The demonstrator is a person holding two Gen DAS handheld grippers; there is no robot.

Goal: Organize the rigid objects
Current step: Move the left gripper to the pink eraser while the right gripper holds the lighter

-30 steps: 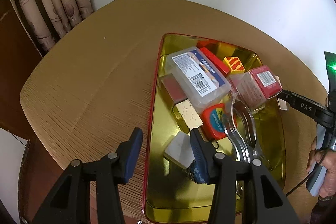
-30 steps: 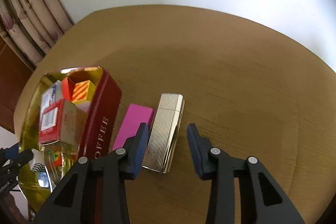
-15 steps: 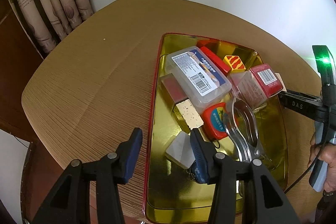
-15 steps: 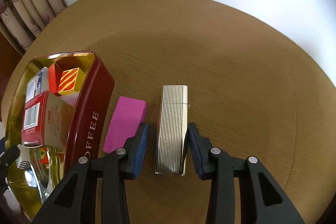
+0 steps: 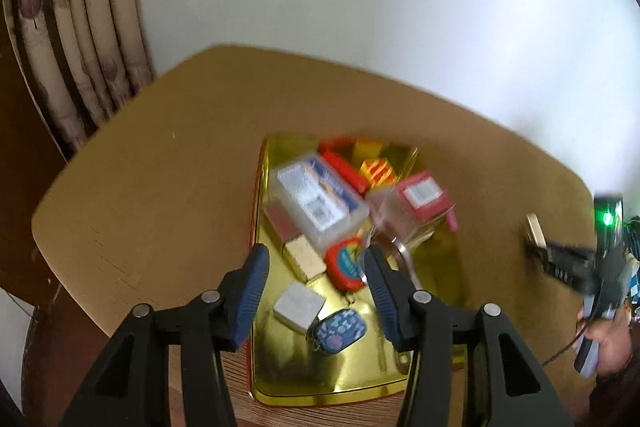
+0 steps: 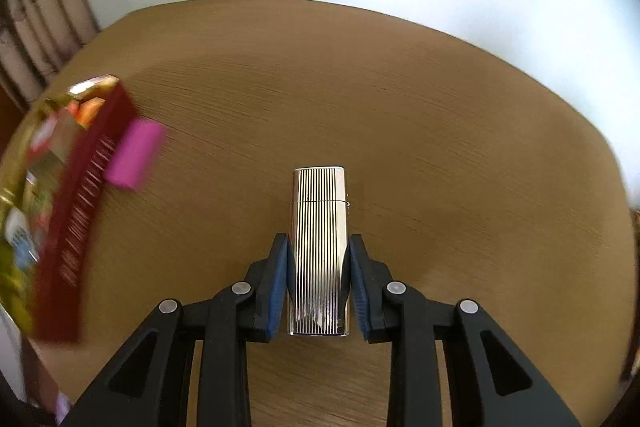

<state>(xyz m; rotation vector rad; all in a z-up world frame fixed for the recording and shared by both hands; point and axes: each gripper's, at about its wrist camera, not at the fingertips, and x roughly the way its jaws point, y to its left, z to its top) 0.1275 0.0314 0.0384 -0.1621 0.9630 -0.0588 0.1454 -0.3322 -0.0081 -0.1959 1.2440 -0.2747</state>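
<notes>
A silver ribbed lighter (image 6: 319,247) sits between the blue pads of my right gripper (image 6: 318,267), which is shut on it just above the wooden table (image 6: 400,107). A pink block (image 6: 134,155) lies on the table beside the red coffee tin (image 6: 76,227). In the left wrist view the tin's gold inside (image 5: 360,367) holds several small things: a clear plastic box (image 5: 320,203), a red box (image 5: 422,197), a red tape measure (image 5: 346,265), a white block (image 5: 299,307) and a blue pouch (image 5: 340,329). My left gripper (image 5: 316,283) is open and empty above the tin's near end. The right gripper (image 5: 560,259) shows at the far right with the lighter (image 5: 535,233).
A white wall rises behind the table. Patterned curtains (image 5: 80,27) hang at the back left. The table's rounded edge runs close on the left (image 5: 44,227). A person's hand (image 5: 604,347) holds the right gripper's handle at the far right.
My right gripper closed on the silver lighter and swung right, away from the tin and pink block. The left gripper pulled back and up from the tin, staying open.
</notes>
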